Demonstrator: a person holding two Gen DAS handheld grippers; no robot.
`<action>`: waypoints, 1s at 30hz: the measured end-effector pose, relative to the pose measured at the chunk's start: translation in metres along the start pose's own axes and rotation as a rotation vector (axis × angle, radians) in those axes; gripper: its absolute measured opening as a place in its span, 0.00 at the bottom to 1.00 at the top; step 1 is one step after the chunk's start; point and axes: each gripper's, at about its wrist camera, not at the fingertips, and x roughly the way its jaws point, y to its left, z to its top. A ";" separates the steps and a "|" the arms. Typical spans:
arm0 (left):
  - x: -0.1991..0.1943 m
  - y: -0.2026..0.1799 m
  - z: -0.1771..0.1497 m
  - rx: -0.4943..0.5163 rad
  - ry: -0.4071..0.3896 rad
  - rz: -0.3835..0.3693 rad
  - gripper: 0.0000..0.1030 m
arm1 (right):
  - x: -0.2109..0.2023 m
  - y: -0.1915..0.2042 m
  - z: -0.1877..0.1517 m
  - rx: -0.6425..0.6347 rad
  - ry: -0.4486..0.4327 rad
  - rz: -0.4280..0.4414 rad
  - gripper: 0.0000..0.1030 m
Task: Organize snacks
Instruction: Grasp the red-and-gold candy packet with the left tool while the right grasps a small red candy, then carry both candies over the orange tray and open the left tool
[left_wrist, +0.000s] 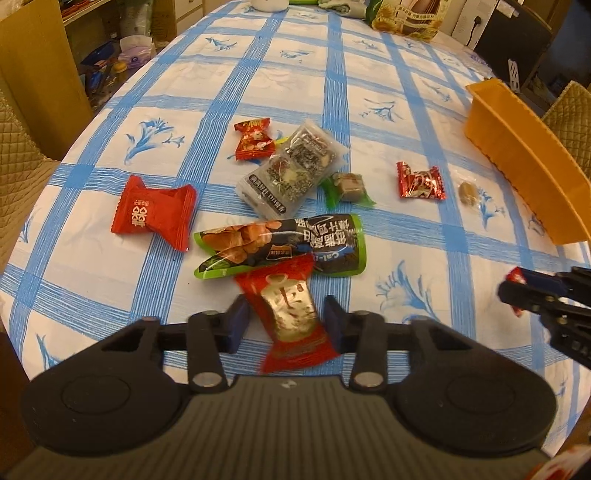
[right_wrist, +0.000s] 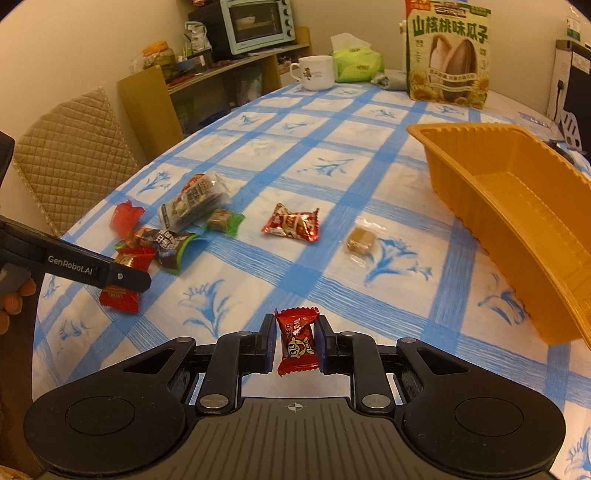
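Note:
My left gripper (left_wrist: 286, 321) has its jaws around a red and silver snack packet (left_wrist: 291, 314) that lies partly under a green and black packet (left_wrist: 284, 245); the pads look close to it but not pressed in. My right gripper (right_wrist: 297, 341) is shut on a small red candy (right_wrist: 297, 341), held just above the table; it also shows in the left wrist view (left_wrist: 517, 284). The orange tray (right_wrist: 517, 206) stands empty to the right. Several other snacks lie loose: a red packet (left_wrist: 153, 212), a clear nut bar pack (left_wrist: 291, 170), a red foil candy (right_wrist: 291, 221) and a brown candy (right_wrist: 360, 240).
A blue and white checked cloth (right_wrist: 332, 155) covers the table. A white mug (right_wrist: 314, 72), a tissue pack (right_wrist: 354, 62) and a sunflower seed bag (right_wrist: 448, 55) stand at the far end. A quilted chair (right_wrist: 70, 162) is at the left edge.

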 end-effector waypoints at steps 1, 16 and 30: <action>0.000 -0.002 0.000 0.012 0.000 0.007 0.28 | -0.002 -0.002 -0.001 0.005 0.001 0.002 0.21; -0.036 -0.068 0.020 0.141 -0.062 -0.074 0.22 | -0.061 -0.046 0.007 0.156 -0.058 -0.019 0.21; -0.023 -0.213 0.090 0.402 -0.155 -0.262 0.22 | -0.104 -0.128 0.038 0.335 -0.130 -0.187 0.22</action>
